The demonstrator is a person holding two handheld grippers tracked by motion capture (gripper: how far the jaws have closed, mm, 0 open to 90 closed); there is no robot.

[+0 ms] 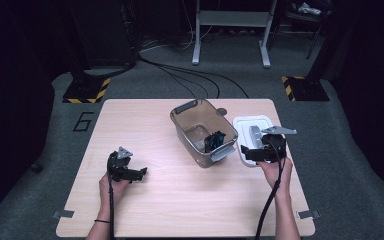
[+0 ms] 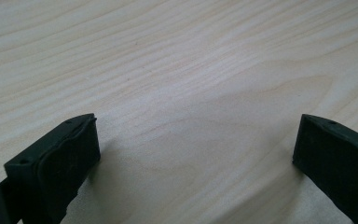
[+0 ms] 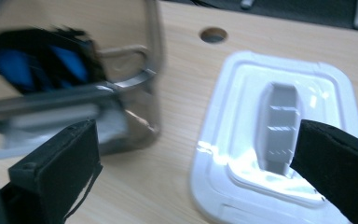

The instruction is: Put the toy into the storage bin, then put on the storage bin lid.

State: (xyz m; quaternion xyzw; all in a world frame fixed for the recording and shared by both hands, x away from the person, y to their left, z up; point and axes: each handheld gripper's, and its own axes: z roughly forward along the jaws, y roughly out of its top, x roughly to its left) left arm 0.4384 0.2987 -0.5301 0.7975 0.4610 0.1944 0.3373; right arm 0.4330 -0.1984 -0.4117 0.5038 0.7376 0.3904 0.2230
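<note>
A clear plastic bin (image 1: pixel 200 125) stands mid-table, with a black and blue object (image 1: pixel 214 141) inside against its near wall. Just right of it a white lid (image 1: pixel 252 127) with a grey handle (image 1: pixel 255 133) lies flat. My right gripper (image 1: pixel 245 151) hovers open over the lid's near edge, jaws pointing left toward the bin. Its own view shows the lid (image 3: pixel 242 140), the bin (image 3: pixel 135 93) and the blue object (image 3: pixel 37 63) past my right gripper (image 3: pixel 196 158). At the table's left my left gripper (image 1: pixel 140 173) rests low and open, and its view has bare wood between the jaws of my left gripper (image 2: pixel 196 154).
The wooden table (image 1: pixel 180 200) has a round hole (image 1: pixel 221 111) behind the bin, seen again as the hole (image 3: pixel 213 34) in the right gripper view. Cables, stand feet and hazard-striped bases sit on the floor beyond the far edge.
</note>
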